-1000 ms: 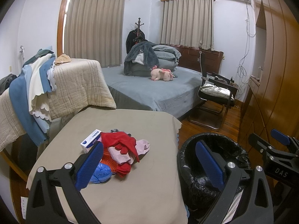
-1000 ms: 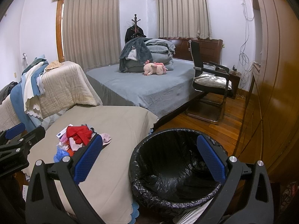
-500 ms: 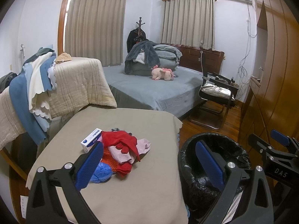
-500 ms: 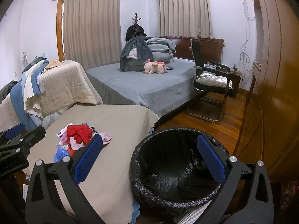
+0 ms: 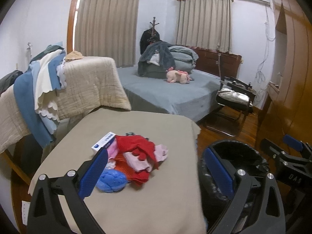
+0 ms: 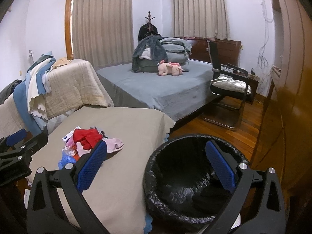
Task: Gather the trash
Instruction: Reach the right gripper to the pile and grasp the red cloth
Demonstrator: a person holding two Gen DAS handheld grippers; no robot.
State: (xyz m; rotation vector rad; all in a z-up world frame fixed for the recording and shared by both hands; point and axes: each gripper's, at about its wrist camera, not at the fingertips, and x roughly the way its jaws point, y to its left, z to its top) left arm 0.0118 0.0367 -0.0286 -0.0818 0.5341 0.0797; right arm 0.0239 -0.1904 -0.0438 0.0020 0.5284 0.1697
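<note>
Left gripper (image 5: 154,170): jaws spread wide, nothing between them; held above the near part of the table, aimed at the trash pile.
Right gripper (image 6: 156,165): jaws spread wide, nothing held; held above the gap between table edge and bin.
Trash pile (image 5: 134,159): lies on the table (image 5: 156,204), left of centre. Visible items: red crumpled piece on top, pale pink pieces, a blue crumpled wad (image 5: 112,180) at the near side, a white-and-blue box (image 5: 104,142) at the far left.
Bin (image 6: 187,183): black-lined, stands on the floor just right of the table. The liner interior appears dark; no trash can be made out in it.
Progress: judged not started. All visible trash remains on the table; nothing is gripped.
Remaining: grasp each item from the pile and drop it into the bin.
Likely first step: lower the left gripper onto the pile.
Caution: items overlap; one grasp may lift several.
</note>
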